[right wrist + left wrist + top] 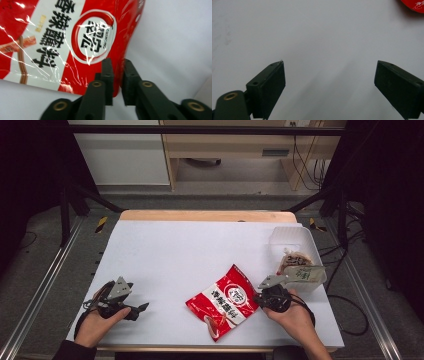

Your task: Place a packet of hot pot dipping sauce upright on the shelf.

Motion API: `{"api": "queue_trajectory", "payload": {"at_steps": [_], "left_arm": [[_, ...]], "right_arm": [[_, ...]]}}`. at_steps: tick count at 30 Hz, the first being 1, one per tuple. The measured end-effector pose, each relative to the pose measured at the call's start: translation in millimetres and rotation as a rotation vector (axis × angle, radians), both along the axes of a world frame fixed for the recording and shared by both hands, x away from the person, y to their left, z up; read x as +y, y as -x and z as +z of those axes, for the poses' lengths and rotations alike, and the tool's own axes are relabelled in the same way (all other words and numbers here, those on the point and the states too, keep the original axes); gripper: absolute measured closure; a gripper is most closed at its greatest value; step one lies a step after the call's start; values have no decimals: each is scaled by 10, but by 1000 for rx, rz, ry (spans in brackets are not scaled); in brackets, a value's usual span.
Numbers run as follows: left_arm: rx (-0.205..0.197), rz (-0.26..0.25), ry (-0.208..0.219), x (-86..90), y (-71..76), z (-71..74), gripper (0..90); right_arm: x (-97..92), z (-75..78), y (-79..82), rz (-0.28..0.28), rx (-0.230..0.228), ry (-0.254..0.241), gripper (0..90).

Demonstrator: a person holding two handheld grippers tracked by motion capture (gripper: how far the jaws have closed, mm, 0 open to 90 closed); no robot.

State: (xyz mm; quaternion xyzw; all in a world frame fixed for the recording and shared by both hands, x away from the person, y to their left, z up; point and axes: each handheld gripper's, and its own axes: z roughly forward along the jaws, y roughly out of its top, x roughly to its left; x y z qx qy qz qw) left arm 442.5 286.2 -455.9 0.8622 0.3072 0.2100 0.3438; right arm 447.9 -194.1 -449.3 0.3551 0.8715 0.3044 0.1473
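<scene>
- Snack bag [226, 302]: we record one glossy red-and-white foil packet with black printed characters and a round red-ringed emblem. It lies flat and diagonal on the white table [190, 250], right of centre near the front edge, its film crinkled.
- Its right-hand edge sits pinched between the nearly closed jaws of the right gripper [117, 65]; in the left gripper view we see one red corner [413, 5].
</scene>
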Motion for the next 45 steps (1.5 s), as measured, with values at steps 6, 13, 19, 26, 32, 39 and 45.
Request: {"api": "queue_trajectory", "payload": {"at_steps": [6,13,19,26,32,39,45], "left_arm": [[-1,3,6,1,0,-2,97],[-1,2,8,3,1,3,97],[-2,1,8,4,3,3,98],[-2,0,10,5,1,6,98],[4,-5,14,0,-5,16,97],[2,-10,37,8,2,97,95],[-10,-35,40,-40,-28,249,88]], "right_arm": [[136,174,-45,45,-79,20,900],[444,443,-129,113,-194,86,900],[724,600,-208,153,-267,112,900],[962,708,-279,177,-321,101,900],[1067,770,-332,184,-351,71,900],[1224,811,-388,204,-379,40,900],[1356,814,-426,223,-402,9,900]]}}
